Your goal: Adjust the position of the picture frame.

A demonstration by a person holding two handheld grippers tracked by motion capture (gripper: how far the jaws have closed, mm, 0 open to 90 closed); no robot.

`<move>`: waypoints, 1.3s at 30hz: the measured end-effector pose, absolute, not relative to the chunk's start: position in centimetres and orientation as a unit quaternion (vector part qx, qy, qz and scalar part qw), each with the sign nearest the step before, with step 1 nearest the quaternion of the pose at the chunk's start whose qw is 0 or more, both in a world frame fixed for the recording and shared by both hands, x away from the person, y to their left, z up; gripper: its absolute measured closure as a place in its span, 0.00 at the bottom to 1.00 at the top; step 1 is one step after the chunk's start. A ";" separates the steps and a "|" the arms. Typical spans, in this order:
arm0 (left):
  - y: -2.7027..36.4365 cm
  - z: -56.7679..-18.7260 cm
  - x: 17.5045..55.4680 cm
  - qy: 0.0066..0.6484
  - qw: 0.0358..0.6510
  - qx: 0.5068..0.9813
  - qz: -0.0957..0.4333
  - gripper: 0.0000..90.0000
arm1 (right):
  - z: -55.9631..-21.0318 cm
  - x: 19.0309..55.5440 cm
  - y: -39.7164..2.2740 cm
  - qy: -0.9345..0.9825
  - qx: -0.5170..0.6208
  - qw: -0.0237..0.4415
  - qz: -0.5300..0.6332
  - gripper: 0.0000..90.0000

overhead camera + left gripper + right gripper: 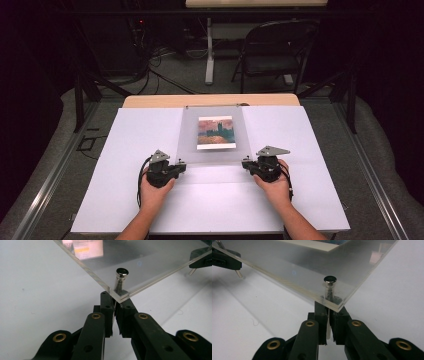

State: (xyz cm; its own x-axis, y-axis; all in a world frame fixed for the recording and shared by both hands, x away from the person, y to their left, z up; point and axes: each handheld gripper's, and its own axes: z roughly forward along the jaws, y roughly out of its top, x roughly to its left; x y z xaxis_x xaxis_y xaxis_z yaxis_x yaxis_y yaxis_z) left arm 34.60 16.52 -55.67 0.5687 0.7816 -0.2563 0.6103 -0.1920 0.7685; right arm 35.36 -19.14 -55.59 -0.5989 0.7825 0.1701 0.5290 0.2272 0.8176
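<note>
A clear acrylic frame [214,137] holding a small painting print [216,132] lies on the white table [125,200], its far edge near the table's far side. Its near edge is raised off the surface by the two claws. The left claw [181,166] is pressed together on the near-left corner [120,296] of the frame, where a metal standoff bolt [121,277] passes through the sheets. The right claw [246,163] pinches the near-right corner [334,305] in the same way, beside its own bolt [329,286].

The step in hand looks like lifting or tilting the frame by its two near corners. To do it well, both hands should probably rise together and at the same pace, so the sheets do not twist or slip out of the narrow bites. Each grip covers little more than the tip of a corner, so the pinch should stay firm and the pull should run along the plane of the sheets, not sideways. The far edge likely acts as a pivot; letting it slide across the table could scratch it or shift the print between the sheets.
</note>
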 end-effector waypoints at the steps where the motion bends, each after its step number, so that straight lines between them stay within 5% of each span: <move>1: 16.5 -55.7 34.6 0.455 0.443 0.767 0.095 0.94 | -55.7 35.4 -19.1 0.771 0.425 0.140 0.454 0.94; 39: 16.1 -56.0 33.7 0.447 0.433 0.776 0.103 0.92 | -56.2 34.8 -19.6 0.771 0.432 0.126 0.451 0.91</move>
State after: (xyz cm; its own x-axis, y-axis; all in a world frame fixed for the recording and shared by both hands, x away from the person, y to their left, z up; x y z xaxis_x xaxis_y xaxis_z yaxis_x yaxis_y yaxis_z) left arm 33.75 16.10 -55.99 0.5791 0.7827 -0.2280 0.6048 -0.2249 0.7640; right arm 34.80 -19.62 -56.24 -0.5949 0.7795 0.1961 0.5526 0.2195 0.8040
